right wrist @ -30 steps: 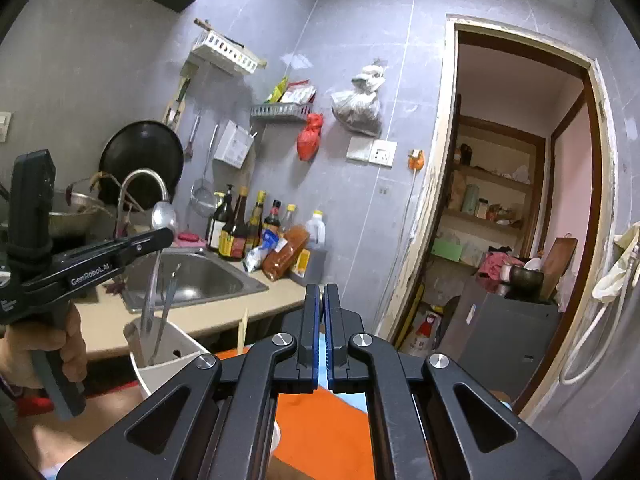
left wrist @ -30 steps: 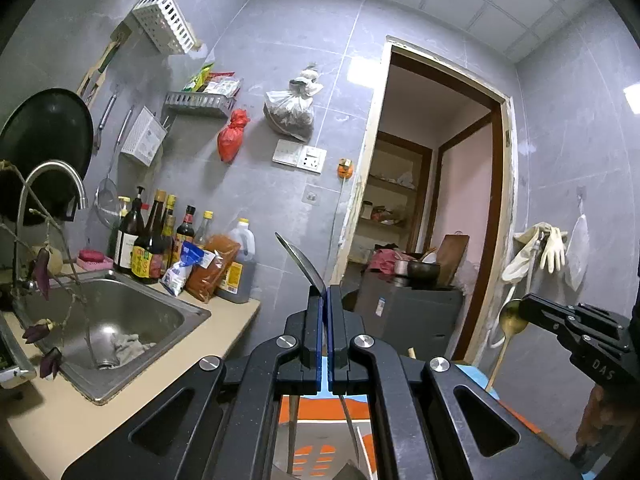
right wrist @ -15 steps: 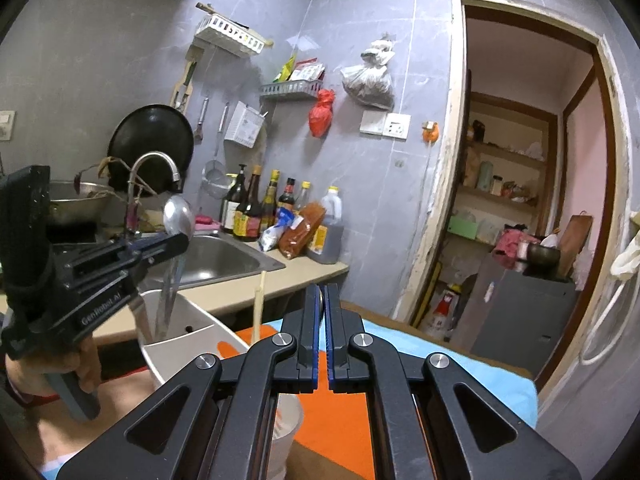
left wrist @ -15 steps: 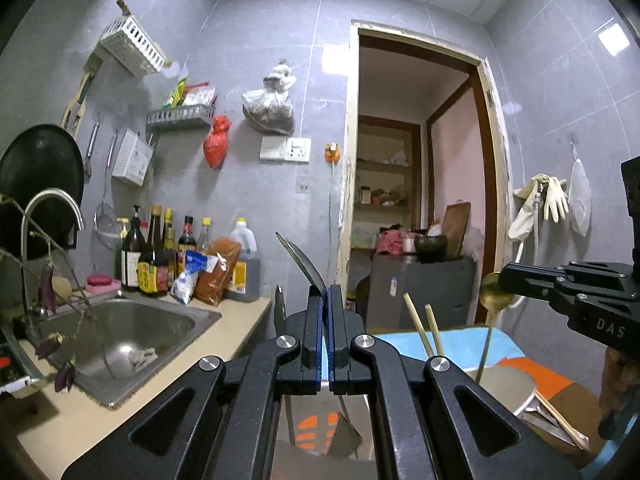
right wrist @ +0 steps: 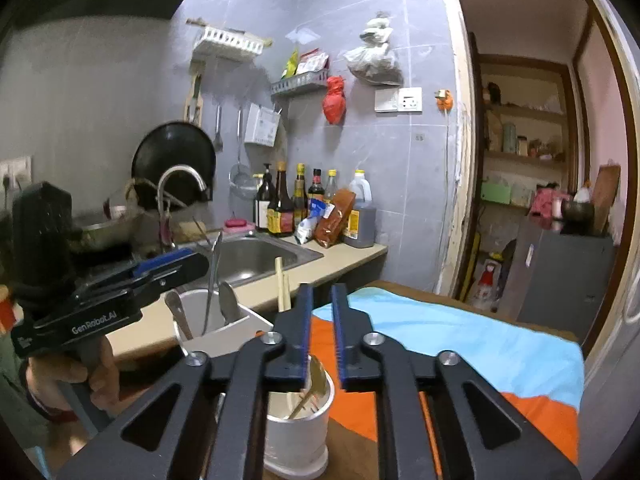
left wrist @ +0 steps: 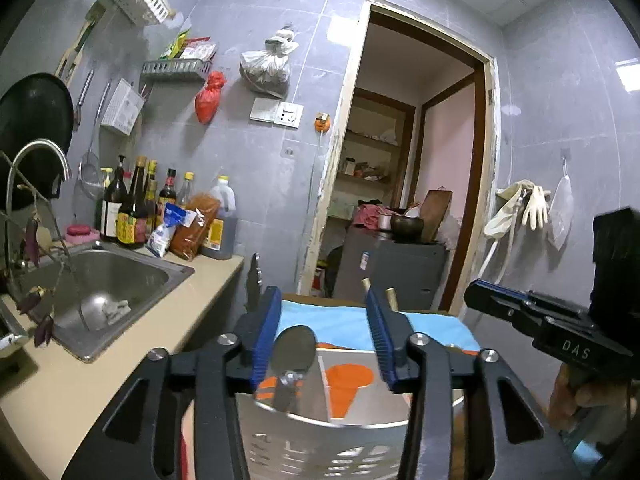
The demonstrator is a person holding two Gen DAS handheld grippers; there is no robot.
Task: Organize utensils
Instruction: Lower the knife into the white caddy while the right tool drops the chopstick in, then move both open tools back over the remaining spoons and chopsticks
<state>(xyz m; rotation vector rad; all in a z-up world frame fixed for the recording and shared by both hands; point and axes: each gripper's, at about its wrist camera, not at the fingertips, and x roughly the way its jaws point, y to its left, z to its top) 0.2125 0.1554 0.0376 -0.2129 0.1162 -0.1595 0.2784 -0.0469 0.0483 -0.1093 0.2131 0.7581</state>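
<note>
My left gripper [left wrist: 322, 304] is open and empty above a white divided utensil holder [left wrist: 320, 440]. A steel spoon [left wrist: 294, 350] stands in the holder between the fingers, touching neither. Chopstick tips [left wrist: 390, 294] rise behind the right finger. My right gripper [right wrist: 322, 296] is slightly open and empty above a white round cup [right wrist: 300, 428] that holds a gold spoon [right wrist: 314, 380]. In the right wrist view the left gripper [right wrist: 176, 266] hovers over the white holder [right wrist: 224, 332], which holds spoons [right wrist: 228, 308] and chopsticks [right wrist: 282, 284].
A table with a blue and orange cloth [right wrist: 460, 340] carries the holders. A steel sink [left wrist: 100, 284] with a tap and a row of bottles [left wrist: 136, 208] sit on the beige counter to the left. A doorway [left wrist: 412, 184] and a grey cabinet [left wrist: 388, 272] lie ahead.
Both grippers have opened. The left one let go of its steel spoon into the white holder; the right one let go of its gold spoon into the round cup. Both lowered slightly.
</note>
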